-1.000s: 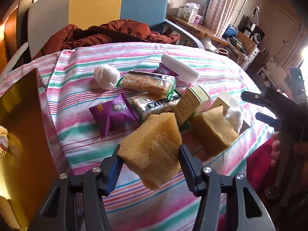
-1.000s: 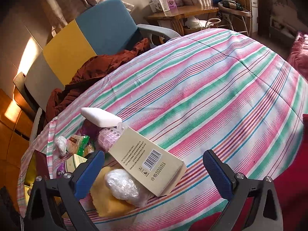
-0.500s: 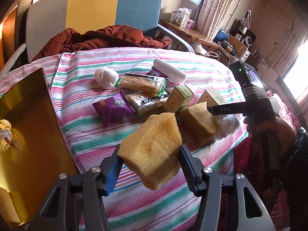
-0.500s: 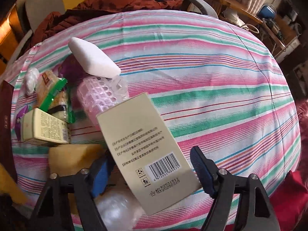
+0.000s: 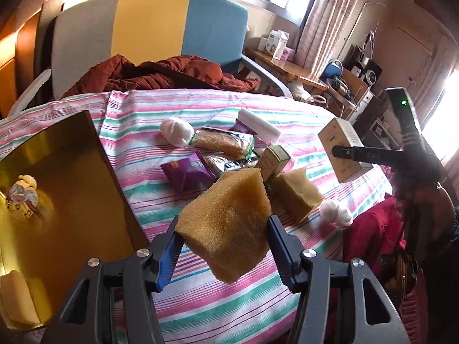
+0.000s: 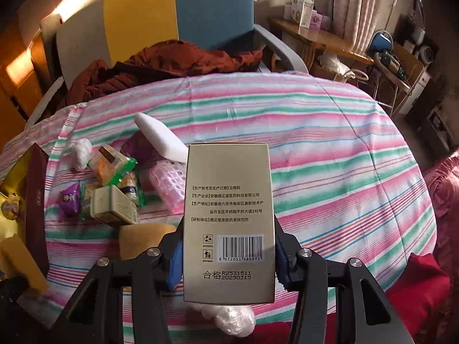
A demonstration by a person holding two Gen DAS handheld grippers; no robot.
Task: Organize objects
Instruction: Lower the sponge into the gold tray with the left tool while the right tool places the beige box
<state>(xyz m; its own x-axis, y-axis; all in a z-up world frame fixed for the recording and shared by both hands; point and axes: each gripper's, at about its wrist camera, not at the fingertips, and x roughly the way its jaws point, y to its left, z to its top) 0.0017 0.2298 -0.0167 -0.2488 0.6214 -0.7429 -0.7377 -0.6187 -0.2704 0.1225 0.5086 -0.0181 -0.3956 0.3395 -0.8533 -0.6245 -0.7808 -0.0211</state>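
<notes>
My left gripper (image 5: 223,246) is shut on a yellow sponge (image 5: 229,223) and holds it above the striped tablecloth (image 5: 200,301). My right gripper (image 6: 228,253) is shut on a beige carton with a barcode (image 6: 228,215), lifted off the table; it also shows in the left wrist view (image 5: 342,149). A second yellow sponge (image 5: 295,195), a small beige box (image 5: 274,162), snack packets (image 5: 223,140), a purple packet (image 5: 188,170), a white bar (image 5: 259,124) and plastic-wrapped white balls (image 5: 175,127) lie on the table.
A gold open box (image 5: 57,189) holding a small doll (image 5: 24,200) stands at the left. A pink blister pack (image 6: 169,183) lies by the carton. A chair with a rust jacket (image 5: 160,71) stands behind the table. Another white ball (image 5: 335,213) lies near the table's right edge.
My right gripper closed on the beige carton and lifted it upright off the table. My left gripper pulled back a little, still holding the sponge.
</notes>
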